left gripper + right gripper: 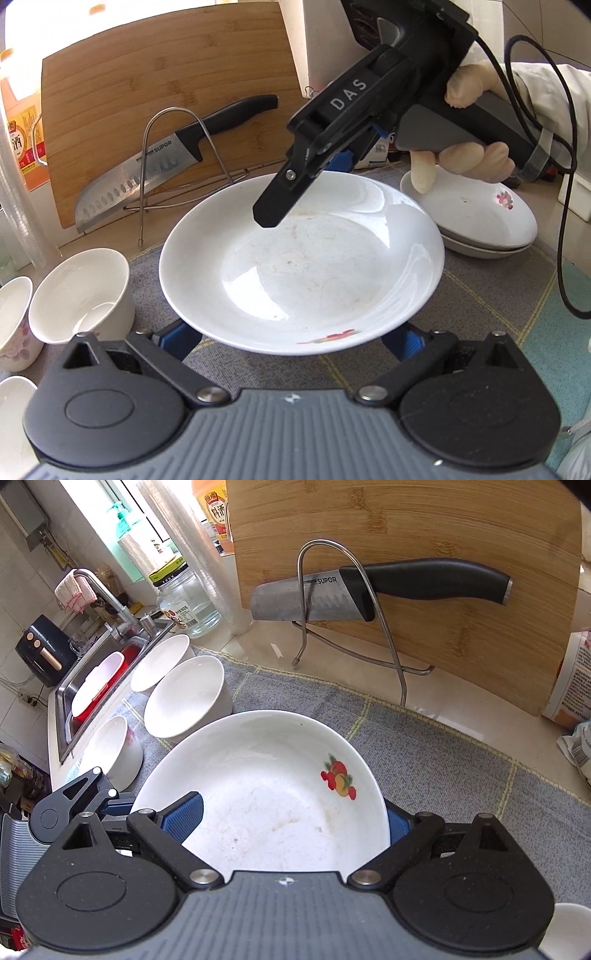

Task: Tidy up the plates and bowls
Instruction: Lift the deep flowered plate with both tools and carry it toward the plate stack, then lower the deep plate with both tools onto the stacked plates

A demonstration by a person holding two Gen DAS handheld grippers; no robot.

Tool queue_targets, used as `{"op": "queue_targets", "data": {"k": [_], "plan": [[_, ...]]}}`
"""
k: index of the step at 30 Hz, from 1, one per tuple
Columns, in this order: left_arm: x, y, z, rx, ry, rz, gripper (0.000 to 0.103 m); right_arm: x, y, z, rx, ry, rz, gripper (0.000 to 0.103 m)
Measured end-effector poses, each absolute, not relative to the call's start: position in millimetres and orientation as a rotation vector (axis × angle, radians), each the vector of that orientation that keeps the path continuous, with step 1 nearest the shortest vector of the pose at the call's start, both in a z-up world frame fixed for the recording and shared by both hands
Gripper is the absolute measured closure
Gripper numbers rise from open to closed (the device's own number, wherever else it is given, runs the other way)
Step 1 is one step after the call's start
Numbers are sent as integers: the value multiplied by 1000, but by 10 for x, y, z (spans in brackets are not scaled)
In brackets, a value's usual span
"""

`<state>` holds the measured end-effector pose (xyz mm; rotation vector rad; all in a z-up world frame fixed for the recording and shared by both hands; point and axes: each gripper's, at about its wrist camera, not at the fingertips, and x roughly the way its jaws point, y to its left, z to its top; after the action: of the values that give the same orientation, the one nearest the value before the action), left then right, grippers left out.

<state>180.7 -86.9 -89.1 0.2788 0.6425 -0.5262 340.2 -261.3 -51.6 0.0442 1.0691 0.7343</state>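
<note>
- Two grippers meet at one wide white ceramic plate with a fruit print (301, 266): your left gripper (295, 341) and right gripper (291, 821) each have it between blue pads.
- Both sets of fingers stand wide across the rim, so you appear to be holding the plate, apparently lifted off the grey cloth mat (443, 746).
- Next you need one destination: the overturned white dishes (476, 218) lie beyond your left fingers, the white bowls (186, 698) beyond your right.

White plate (301, 266) with fruit print, faint stains inside, lifted and tilted above grey mat. Three white bowls (186, 698) upright in a cluster beside it at mat edge. Two flower-print dishes (480, 218) stacked upside down behind.
</note>
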Motion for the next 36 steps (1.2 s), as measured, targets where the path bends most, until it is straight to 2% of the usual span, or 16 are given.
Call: {"op": "queue_targets", "data": {"k": [36], "plan": [[1260,-1277,-604,348,642,-670,1,2548,-3233,-263,135,1013,615,4]]}}
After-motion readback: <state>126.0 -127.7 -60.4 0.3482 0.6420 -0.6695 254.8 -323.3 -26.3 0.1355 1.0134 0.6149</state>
